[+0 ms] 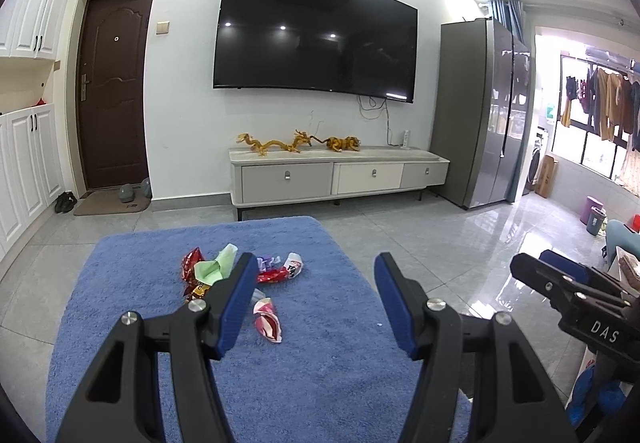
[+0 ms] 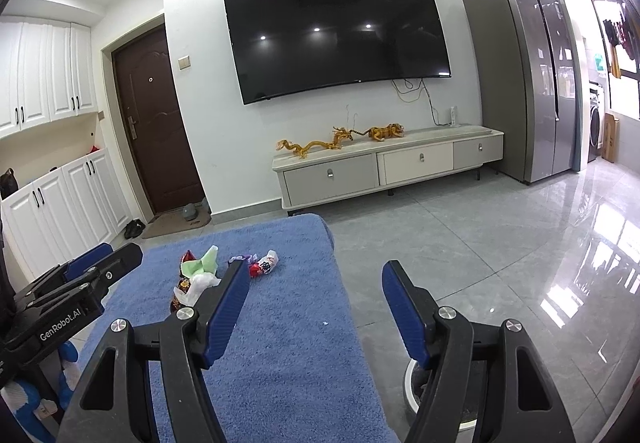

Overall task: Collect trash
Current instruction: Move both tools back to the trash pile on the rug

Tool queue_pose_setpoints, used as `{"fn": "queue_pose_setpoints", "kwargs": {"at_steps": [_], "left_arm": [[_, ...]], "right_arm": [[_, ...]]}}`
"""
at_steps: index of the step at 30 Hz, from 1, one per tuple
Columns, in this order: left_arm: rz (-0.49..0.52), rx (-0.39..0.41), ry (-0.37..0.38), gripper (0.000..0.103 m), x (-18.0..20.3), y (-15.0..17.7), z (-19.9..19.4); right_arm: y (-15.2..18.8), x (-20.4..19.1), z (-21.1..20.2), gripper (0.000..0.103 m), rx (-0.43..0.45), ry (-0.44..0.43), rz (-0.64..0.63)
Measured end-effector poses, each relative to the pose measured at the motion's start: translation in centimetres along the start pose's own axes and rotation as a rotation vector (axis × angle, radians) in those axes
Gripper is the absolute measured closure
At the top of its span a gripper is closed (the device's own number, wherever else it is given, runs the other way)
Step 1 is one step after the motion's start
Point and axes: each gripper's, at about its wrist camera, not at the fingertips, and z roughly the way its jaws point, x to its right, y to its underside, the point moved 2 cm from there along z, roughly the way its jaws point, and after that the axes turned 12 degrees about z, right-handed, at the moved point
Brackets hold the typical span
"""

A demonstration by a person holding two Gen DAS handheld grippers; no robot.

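Several crumpled wrappers lie on a blue plush table top (image 1: 320, 371): a red snack bag (image 1: 191, 263), green paper (image 1: 218, 267), a purple wrapper (image 1: 267, 263), a red-and-white wrapper (image 1: 287, 269) and a pink-and-white one (image 1: 267, 321). My left gripper (image 1: 317, 263) hovers open above the cloth, just right of the pile, its left finger overlapping the green paper. My right gripper (image 2: 315, 267) is open and empty, further right near the table's edge. From there the green paper (image 2: 202, 263) and the red-and-white wrapper (image 2: 264, 265) lie ahead to the left. Each gripper shows at the other view's edge.
A white-rimmed round bin (image 2: 408, 383) stands on the floor by the table's right side, partly behind my right finger. Beyond are glossy grey tiles (image 2: 500, 243), a TV cabinet (image 1: 340, 175) under a wall TV, a grey fridge (image 1: 476, 115), a brown door (image 1: 112, 91) and white cupboards.
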Motion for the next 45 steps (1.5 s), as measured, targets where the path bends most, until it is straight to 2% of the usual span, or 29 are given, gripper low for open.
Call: {"fn": "queue_pose_setpoints", "kwargs": {"at_steps": [23, 45], "left_arm": [[-0.063, -0.157, -0.038, 0.044, -4.8, 3.7, 8.7], [-0.132, -0.282, -0.094, 0.044, -11.6, 8.1, 16.2]], "right_arm": [[1.4, -0.3, 7.9, 0.036, -0.158, 0.001, -0.018], [2.9, -3.6, 16.5, 0.036, -0.299, -0.046, -0.101]]}}
